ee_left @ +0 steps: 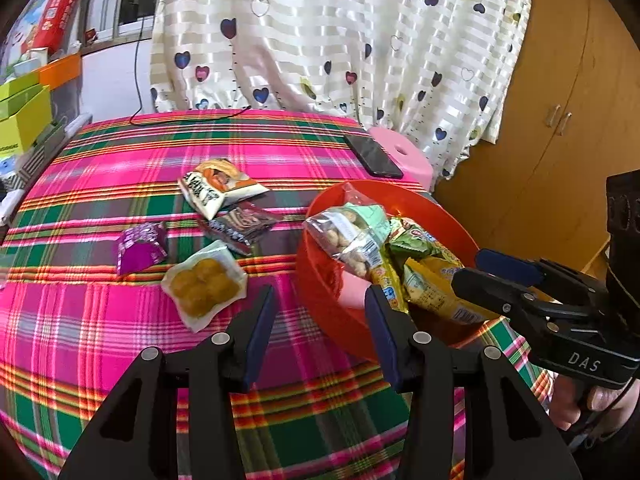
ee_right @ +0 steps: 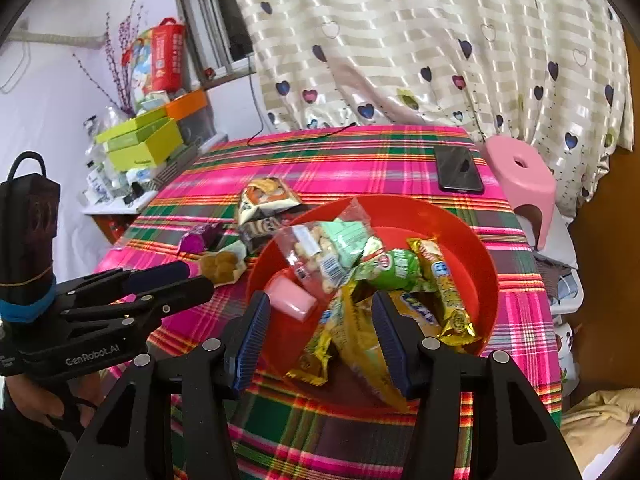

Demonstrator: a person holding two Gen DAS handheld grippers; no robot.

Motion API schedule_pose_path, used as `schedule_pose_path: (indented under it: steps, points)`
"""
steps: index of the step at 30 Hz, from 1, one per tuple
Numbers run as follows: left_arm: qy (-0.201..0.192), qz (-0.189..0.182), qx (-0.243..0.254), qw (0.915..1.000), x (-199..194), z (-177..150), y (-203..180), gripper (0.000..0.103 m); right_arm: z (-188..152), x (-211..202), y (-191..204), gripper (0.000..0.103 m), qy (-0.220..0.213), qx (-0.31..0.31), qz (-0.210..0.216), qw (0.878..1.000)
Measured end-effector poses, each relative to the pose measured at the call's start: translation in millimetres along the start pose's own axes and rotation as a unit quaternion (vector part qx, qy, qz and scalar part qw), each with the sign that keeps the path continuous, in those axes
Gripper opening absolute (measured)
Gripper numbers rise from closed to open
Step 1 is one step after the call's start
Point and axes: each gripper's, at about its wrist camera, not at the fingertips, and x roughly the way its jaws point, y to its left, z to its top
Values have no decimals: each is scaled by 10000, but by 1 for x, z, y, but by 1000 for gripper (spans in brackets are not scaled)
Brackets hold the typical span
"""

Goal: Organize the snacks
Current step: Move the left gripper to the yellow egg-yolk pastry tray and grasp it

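Hovering with jaws parted and empty, the left gripper [ee_left: 320, 300] hangs beside the red bowl's [ee_right: 486, 276] near rim; the right gripper [ee_right: 320, 308], likewise released, sits above the bowl's snacks [ee_right: 360, 272]; four loose packets [ee_left: 206, 288] lie mid-cloth, well inside the table [ee_left: 120, 320] edges.

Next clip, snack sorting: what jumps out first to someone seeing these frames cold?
The loud pink-and-green plaid tablecloth hits first, then the red bowl at its right side, heaped with snack packets. Four packets lie loose on the cloth left of the bowl, nearest of them a clear pack of golden cakes. Both claws, left claw and right claw, hang open and empty in front of the bowl.
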Motion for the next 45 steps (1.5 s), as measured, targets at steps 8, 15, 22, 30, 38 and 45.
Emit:
schedule_pose_path:
  steps: [8, 15, 22, 30, 38, 45]
  points:
    - [-68, 90, -133, 9998, -11, -7, 13, 47, -1, -2, 15, 52, 25, -138, 60, 9999]
    - [-64, 191, -349, 9992, -17, -13, 33, 47, -2, 0, 23, 52, 76, -212, 116, 9997]
    - [-88, 303, -424, 9986, -21, -16, 40, 47, 0, 2, 30, 52, 105, -285, 171, 9994]
    - [-81, 326, -418, 9986, -22, -16, 44, 47, 0, 5, 34, 52, 128, -315, 195, 9992]
    - [-32, 392, -375, 9985, -17, -14, 51, 47, 3, 12, 41, 52, 156, -398, 248, 9988]
    - [31, 414, -305, 9987, -6, -10, 65, 47, 9, 19, 48, 52, 179, -475, 276, 9983]
